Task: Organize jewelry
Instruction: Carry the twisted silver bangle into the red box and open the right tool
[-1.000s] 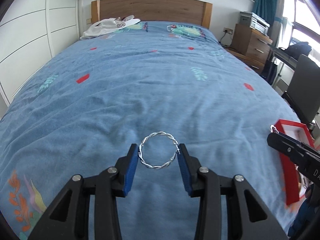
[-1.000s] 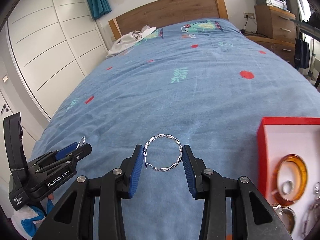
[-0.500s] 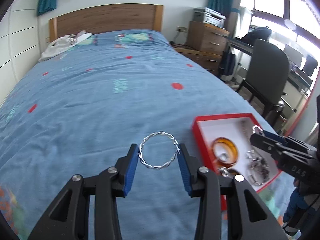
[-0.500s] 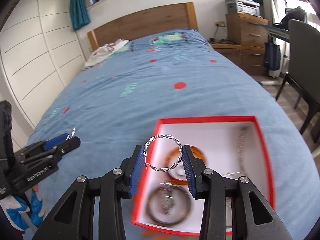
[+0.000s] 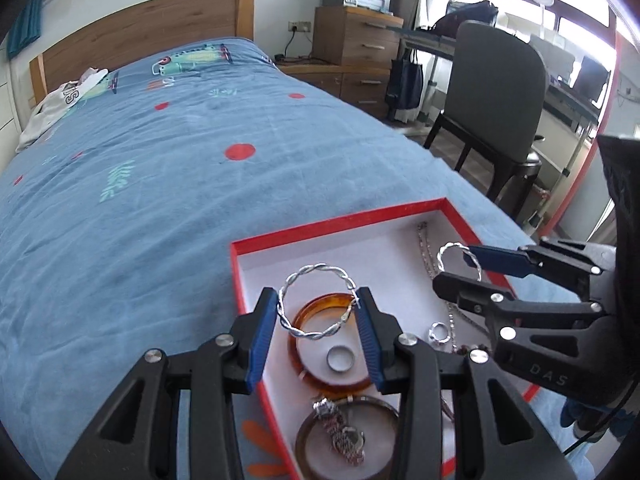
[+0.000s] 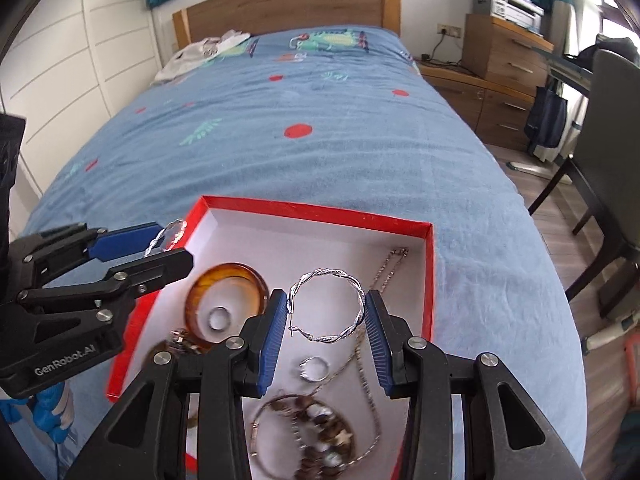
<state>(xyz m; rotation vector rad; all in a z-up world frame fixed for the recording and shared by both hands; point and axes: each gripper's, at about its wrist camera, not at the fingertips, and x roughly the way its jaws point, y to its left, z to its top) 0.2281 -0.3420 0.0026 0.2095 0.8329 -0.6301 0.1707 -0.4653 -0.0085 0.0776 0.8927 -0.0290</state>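
Observation:
My left gripper [image 5: 318, 308] is shut on a twisted silver hoop [image 5: 294, 280] and holds it above the near left part of the red box [image 5: 340, 218]. My right gripper [image 6: 326, 310] is shut on a second twisted silver hoop [image 6: 352, 278] above the box's middle [image 6: 312, 208]. The box has a white floor and holds an amber bangle [image 6: 226, 280], a small silver ring [image 6: 218, 318], a chain necklace [image 6: 386, 266], a bead bracelet [image 6: 316, 440] and a watch [image 5: 344, 436]. Each gripper shows in the other's view: the right one [image 5: 460, 264] and the left one [image 6: 172, 240].
The box lies on a blue bedspread [image 5: 160, 184] near the bed's right edge. A dark chair [image 5: 496, 80] and wooden drawers [image 5: 356, 48] stand right of the bed. White clothes [image 6: 204, 52] lie by the wooden headboard [image 6: 288, 12].
Both grippers have swung right from over the bare bedspread to above the red box, each still holding its hoop. The box now lies under both.

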